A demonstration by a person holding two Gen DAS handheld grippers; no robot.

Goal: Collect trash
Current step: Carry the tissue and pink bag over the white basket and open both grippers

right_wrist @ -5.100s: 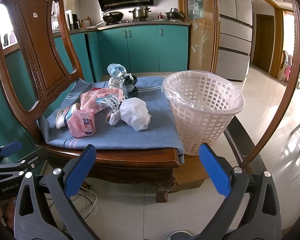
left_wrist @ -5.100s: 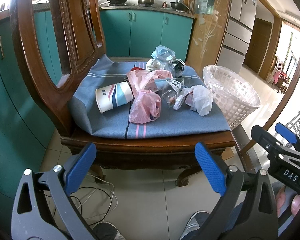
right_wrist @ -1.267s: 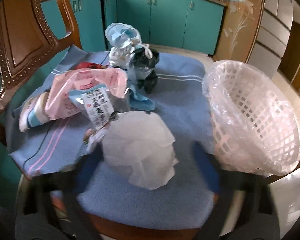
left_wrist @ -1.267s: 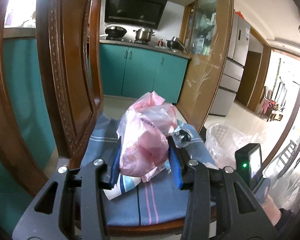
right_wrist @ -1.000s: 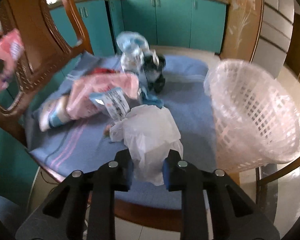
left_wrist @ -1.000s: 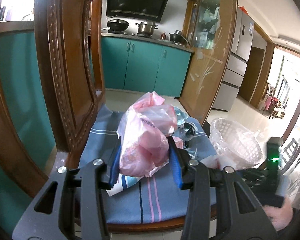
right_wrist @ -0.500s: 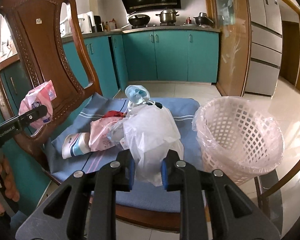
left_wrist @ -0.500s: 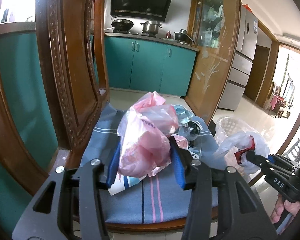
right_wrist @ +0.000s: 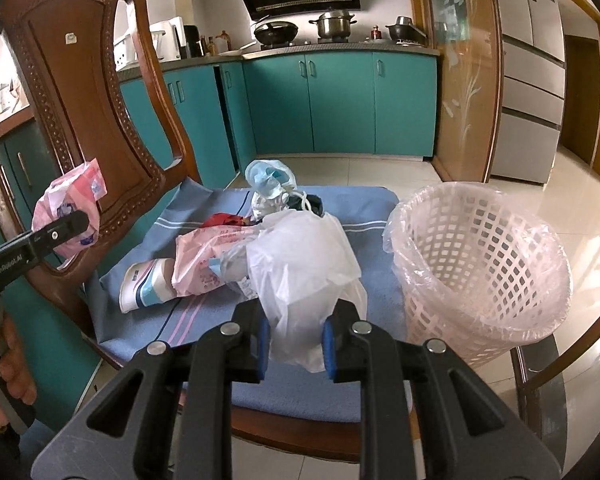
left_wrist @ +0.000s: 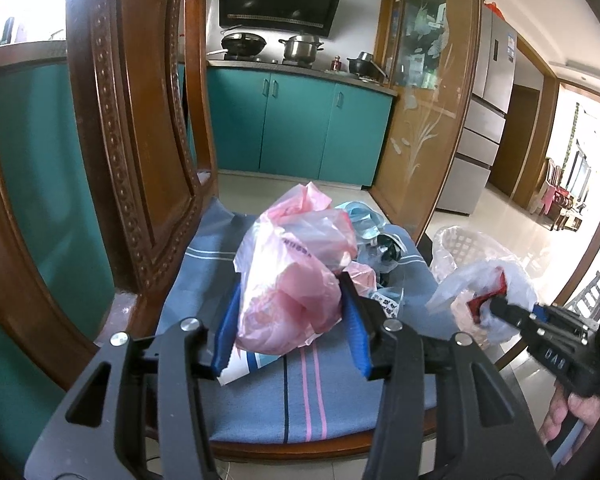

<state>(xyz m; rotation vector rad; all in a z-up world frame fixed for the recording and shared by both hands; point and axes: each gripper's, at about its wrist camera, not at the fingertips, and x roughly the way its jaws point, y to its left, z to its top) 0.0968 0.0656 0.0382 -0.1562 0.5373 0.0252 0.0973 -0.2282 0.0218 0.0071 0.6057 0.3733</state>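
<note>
Left wrist view: left tool (left_wrist: 290,320) is clamped on a pink plastic bag (left_wrist: 292,280), blue pads pressing both sides; bag bulges upward between them, long axis roughly upright.
Right wrist view: right tool (right_wrist: 296,338) is clamped on a white plastic bag (right_wrist: 306,276), held above the cushion; bag stands tall between the pads, long axis upright.
Writing: "GenRobot.AI" reads on the left tool body in the right wrist view; "DAS" reads on the right tool body (left_wrist: 556,354) in the left wrist view. Dark print on the pink plastic bag is too small to read.
Remaining trash: paper cup (right_wrist: 144,286) with blue stripes lies on its side, mouth toward the chair's front-left edge; a second pink bag (right_wrist: 208,256) lies against it; blue face mask (right_wrist: 268,180) sits on top of a knotted bundle further back.
Basket: white lattice basket (right_wrist: 500,276) with clear liner stands upright at the right edge of the cushion.
Surface: blue striped cushion (right_wrist: 360,216) on a carved wooden chair (right_wrist: 80,92).
Room: kitchen with teal cabinets (right_wrist: 340,100), pots on a stove, range hood, tiled floor.
</note>
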